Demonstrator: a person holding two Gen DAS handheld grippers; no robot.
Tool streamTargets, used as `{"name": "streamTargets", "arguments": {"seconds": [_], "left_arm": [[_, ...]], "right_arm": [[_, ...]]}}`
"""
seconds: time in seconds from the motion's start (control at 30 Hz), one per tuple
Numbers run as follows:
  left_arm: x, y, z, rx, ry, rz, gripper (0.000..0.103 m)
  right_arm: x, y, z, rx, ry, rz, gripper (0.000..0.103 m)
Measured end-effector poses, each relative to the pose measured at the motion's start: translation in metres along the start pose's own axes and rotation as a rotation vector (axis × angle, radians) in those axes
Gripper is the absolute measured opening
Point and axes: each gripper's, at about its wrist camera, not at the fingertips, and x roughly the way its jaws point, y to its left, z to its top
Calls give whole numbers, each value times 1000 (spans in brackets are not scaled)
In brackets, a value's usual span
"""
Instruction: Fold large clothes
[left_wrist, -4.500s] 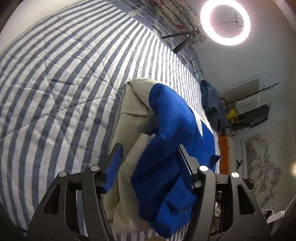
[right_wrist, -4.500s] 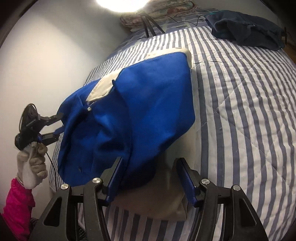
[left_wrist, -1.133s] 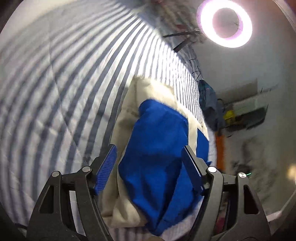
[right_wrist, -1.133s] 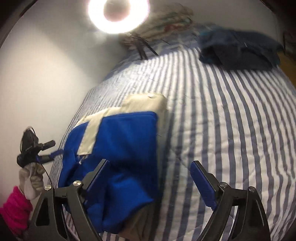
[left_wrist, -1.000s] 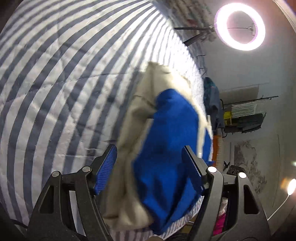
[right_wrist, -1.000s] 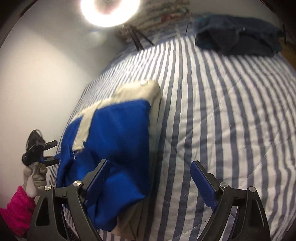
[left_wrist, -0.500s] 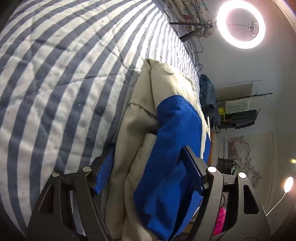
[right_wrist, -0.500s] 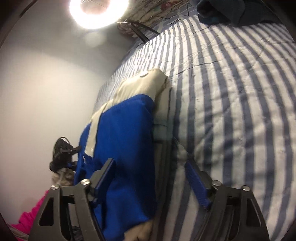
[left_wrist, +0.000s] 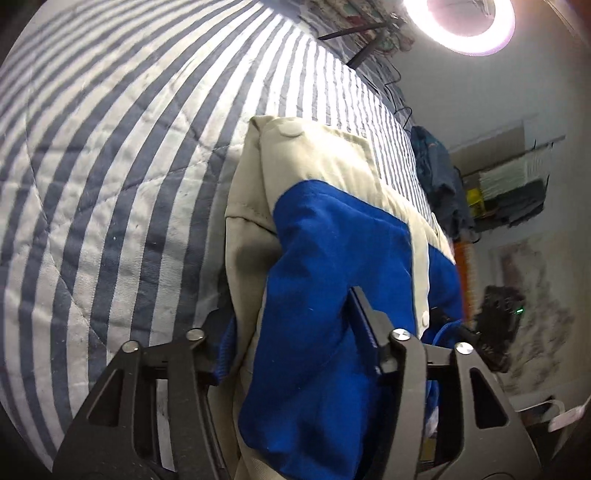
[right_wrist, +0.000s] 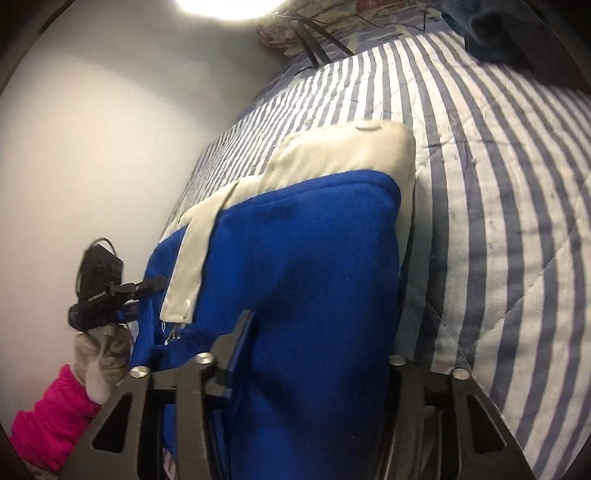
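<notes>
The jacket (left_wrist: 332, 295), blue and beige, is lying folded in a thick bundle on the striped quilt (left_wrist: 110, 166), and its near end is being straddled by both grippers. In the left wrist view, the left gripper (left_wrist: 295, 332) is being held around the bundle at 6 o'clock; its left finger is pressed against the beige layer and its right finger (left_wrist: 364, 325) is sunk into the blue cloth, so the fabric is being pinched between them. In the right wrist view, the right gripper (right_wrist: 317, 350) is likewise being closed around the bundle's blue part, with the left finger (right_wrist: 240, 339) lying on top of the blue cloth and the right finger mostly hidden under the edge. The left gripper (right_wrist: 103, 299) is also being seen there at 9 o'clock, held by a gloved hand (right_wrist: 99, 354), touching the jacket's far side. A ring light (left_wrist: 461, 22) is shining at 1 o'clock in the left view, and dark clothes (left_wrist: 436, 177) are lying on the quilt at 2 o'clock.
</notes>
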Motion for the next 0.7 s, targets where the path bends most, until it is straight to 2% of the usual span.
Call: {"name": "streamTargets", "arguments": {"seconds": [0.03, 0.17, 0.27, 0.37, 0.43, 0.47, 0.53, 0.57, 0.63, 0.7], "left_arm": [[-2, -8, -1, 24, -10, 19, 49], [1, -24, -2, 86, -30, 59, 45], [12, -21, 1, 44, -22, 63, 55], [19, -8, 2, 18, 3, 72, 77], [21, -1, 1, 2, -2, 36, 78], [23, -4, 1, 21, -5, 36, 78], [23, -11, -1, 56, -2, 40, 63], [22, -13, -3, 58, -5, 51, 59], [22, -24, -6, 81, -22, 88, 54], [17, -37, -10, 127, -44, 131, 45]], "right_arm": [[-1, 5, 1, -13, -4, -17, 39], [-11, 35, 0, -119, -15, -125, 31], [-11, 32, 0, -116, -13, -129, 31], [-9, 20, 3, -52, 1, -86, 41], [-7, 9, 0, -7, 21, -76, 56], [-5, 5, -1, 6, 31, -70, 57], [-1, 1, -4, 21, 36, -64, 55], [-1, 2, -4, 17, 33, -72, 53], [-4, 14, -3, -40, 29, -113, 41], [-6, 34, -2, -111, 20, -176, 34]]}}
